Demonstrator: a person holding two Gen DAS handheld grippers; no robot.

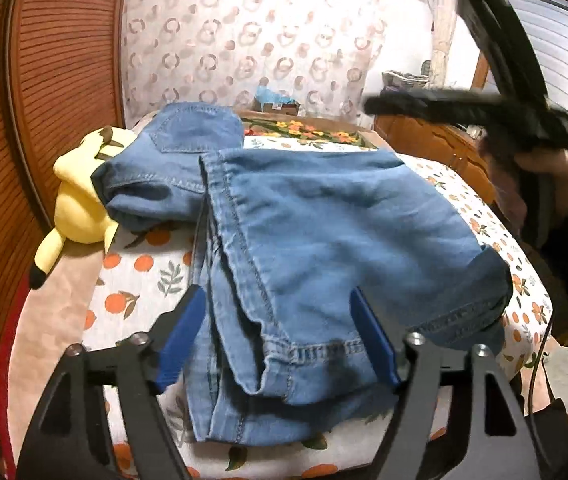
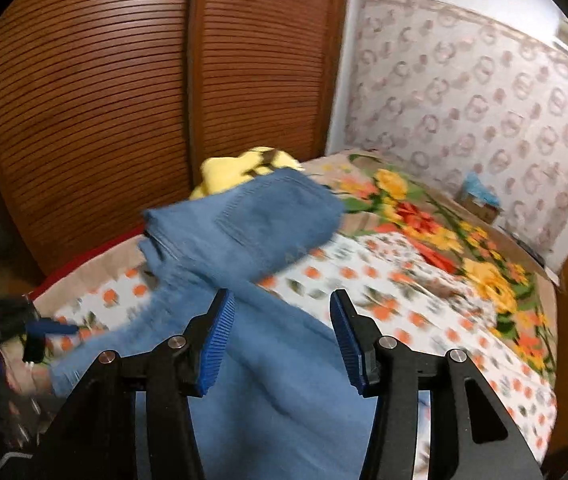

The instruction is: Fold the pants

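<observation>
left wrist view: pants (image 1: pixel 303 232) folded over on bed (image 1: pixel 136 280), centre frame; left hand-held gripper (image 1: pixel 276 340) wide, straddling hem unpinched; right hand-held gripper (image 2: pixel 282 336) half-open, empty; next, smooth fold flat.

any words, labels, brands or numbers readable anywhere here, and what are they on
None can be read.
Blue denim pants: stitching and a back pocket only, no tag or brand patch showing.
Small cardboard box with blue packaging by the wall: any print is too small and blurred to read.
Yellow plush toy: no text showing.
Orange-print bed sheet and patterned wall: pictures only.
</observation>
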